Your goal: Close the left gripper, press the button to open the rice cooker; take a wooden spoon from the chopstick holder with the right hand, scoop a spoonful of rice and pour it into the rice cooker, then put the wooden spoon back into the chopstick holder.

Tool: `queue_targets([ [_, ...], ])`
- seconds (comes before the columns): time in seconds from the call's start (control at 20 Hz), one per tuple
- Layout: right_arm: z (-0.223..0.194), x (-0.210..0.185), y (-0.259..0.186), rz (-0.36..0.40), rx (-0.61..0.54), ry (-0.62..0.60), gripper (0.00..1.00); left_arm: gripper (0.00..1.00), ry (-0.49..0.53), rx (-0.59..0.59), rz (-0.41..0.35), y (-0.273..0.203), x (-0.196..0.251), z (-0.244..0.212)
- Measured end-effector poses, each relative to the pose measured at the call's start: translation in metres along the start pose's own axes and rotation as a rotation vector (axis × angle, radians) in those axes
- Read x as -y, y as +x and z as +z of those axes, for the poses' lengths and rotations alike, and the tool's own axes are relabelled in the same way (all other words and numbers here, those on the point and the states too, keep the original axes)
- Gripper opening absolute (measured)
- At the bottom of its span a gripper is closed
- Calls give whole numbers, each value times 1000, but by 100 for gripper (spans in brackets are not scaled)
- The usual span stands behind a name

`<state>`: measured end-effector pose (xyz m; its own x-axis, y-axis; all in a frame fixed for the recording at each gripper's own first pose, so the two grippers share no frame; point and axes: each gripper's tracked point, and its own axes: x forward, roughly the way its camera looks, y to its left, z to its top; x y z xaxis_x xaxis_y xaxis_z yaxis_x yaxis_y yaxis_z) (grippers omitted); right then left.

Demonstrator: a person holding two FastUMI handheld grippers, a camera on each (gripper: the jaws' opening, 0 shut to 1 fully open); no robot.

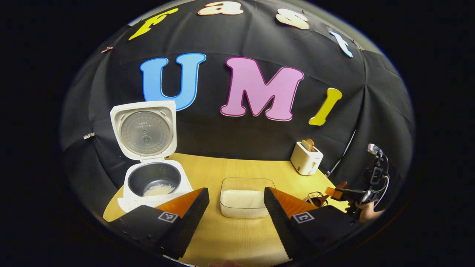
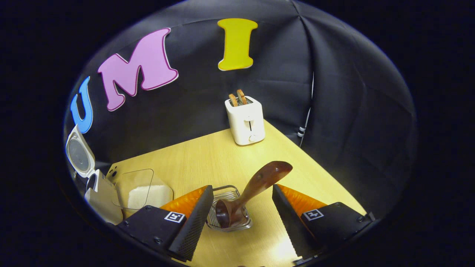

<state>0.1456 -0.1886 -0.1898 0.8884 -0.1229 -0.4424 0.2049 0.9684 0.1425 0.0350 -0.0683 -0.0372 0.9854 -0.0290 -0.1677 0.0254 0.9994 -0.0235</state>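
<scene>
The spoon [image 2: 256,185] leans in the holder [image 2: 230,209] between the right gripper [image 2: 239,211]'s wide-open, empty jaws; left gripper [image 1: 235,207] also gapes empty. A careless nudge could tip the holder.

Table [image 1: 237,168] bears rice cooker [image 1: 154,181], rice container [image 1: 245,196], toaster [image 1: 306,157], chopstick holder [image 2: 228,209].

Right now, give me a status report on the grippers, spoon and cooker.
Both grippers open, left gripper and right gripper. Spoon in its holder, unheld. Cooker lid up, some rice inside. Nothing in the way.
</scene>
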Motion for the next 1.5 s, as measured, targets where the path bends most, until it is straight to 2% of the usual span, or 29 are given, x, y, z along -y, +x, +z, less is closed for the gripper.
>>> queue_targets([
  [0.1, -3, 4, 14, -2, -14, 23, 99, 95, 20, -23, 4, -2, 7, -8],
  [0.25, -3, -4, 24, 48, -31, 53, 96, 95, 28, -42, 15, -2, 15, -15],
  [0.35, -2, -4, 31, 54, -30, 40, 79, 96, 24, -53, 17, -2, 19, -17],
  [0.4, -3, -4, 34, 50, -31, 35, 65, 96, 24, -55, 20, -1, 19, -18],
  [0.5, -2, -8, 38, 62, -42, 33, 48, 96, 29, -55, 23, -1, 22, -17],
  [0.55, -5, -10, 41, 71, -50, 34, 48, 96, 34, -54, 25, -1, 22, -16],
  [0.6, -8, -11, 43, 76, -63, 31, 27, 96, 38, -55, 25, -1, 23, -16],
  [0.65, -7, -12, 45, 80, -60, 36, 36, 96, 41, -57, 27, 0, 22, -15],
  [0.7, -7, -13, 47, 85, -62, 39, 30, 96, 45, -60, 32, 0, 21, -16],
  [0.8, -6, -12, 49, 93, -64, 42, 30, 95, 49, -61, 37, -1, 21, -16],
  [0.85, -3, -13, 45, 98, -67, 57, 14, 96, 51, -60, 39, -4, 20, -16],
  [0.9, -5, -16, 51, 110, -67, 69, 24, 96, 56, -60, 42, -5, 19, -17],
  [1.0, -3, -19, 50, 114, -61, 61, 17, 96, 62, -63, 45, -9, 16, -20],
  [1.1, -3, -21, 47, 109, -55, 38, 16, 96, 59, -67, 35, -9, 16, -23],
  [1.15, 0, -21, 45, 102, -42, 33, 3, 96, 57, -65, 28, -7, 14, -23],
  [1.2, 3, -21, 41, 95, -27, 32, 13, 96, 54, -64, 20, -7, 12, -23],
  [1.5, 59, -27, 3, 38, 106, 23, 12, 96, 34, -33, -28, -2, -7, -11],
])
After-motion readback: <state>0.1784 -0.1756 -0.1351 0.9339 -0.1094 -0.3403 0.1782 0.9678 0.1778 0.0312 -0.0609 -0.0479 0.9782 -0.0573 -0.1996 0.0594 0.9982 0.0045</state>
